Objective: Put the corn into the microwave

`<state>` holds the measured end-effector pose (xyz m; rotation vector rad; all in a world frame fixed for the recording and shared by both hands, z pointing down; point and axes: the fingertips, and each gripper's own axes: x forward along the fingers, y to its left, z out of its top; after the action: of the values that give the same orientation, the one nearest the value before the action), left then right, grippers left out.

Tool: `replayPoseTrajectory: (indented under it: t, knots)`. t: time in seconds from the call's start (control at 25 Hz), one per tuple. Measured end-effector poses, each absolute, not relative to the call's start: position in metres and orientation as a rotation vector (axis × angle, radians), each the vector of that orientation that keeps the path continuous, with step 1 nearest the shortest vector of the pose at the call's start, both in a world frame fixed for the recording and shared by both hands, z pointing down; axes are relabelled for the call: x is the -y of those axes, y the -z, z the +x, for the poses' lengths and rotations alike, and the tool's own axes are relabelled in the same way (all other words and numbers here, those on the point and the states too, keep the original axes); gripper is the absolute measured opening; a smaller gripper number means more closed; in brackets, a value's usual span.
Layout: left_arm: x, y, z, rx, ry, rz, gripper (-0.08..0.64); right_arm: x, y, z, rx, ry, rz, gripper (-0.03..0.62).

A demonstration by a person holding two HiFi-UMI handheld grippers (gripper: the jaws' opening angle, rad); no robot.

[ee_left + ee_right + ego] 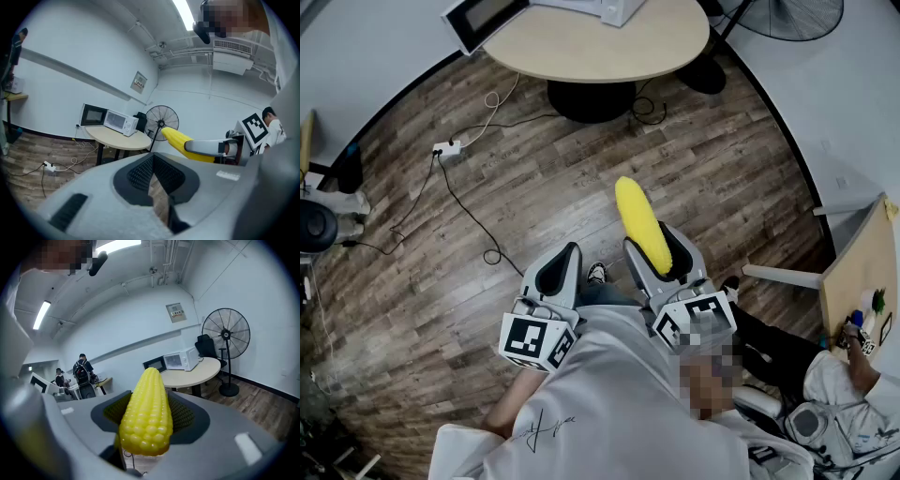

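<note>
corn (146,413) between jaws of right gripper (659,251), microwave (180,360) on table (200,374)

Each hand carries a tool with a smooth pale grey shell, and the left gripper (563,265) and right gripper (659,255) look alike. Each jaw is lined with a black pad (140,174) moulded in a fine ribbed grid. A small white label (228,175) is stuck on the shell, and a dark oblong slot (70,211) is cut into it. At the rear of each gripper sits a white cube (536,342) bearing black square markers. The person wears a loose off-white T-shirt (609,412) with a thin dark script print (546,427), blue-grey trousers (602,294) and a white shoe (596,273) with dark trim
</note>
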<state>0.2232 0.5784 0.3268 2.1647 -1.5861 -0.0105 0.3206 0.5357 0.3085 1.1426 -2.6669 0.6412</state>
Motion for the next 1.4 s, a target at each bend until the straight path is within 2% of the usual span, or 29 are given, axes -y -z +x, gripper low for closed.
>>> replayPoseTrajectory:
  t: [0.84,1.4]
  knots:
    - [-0.54,-0.334,0.207,1.551,0.016,2.188,-0.006,-0.503,-0.314,0.302,2.695,-0.741,1.182,0.259]
    - [-0.455,-0.322,0.149,1.517,-0.007,2.203,-0.006,-0.419,-0.297,0.254,2.7,-0.724,1.25,0.259]
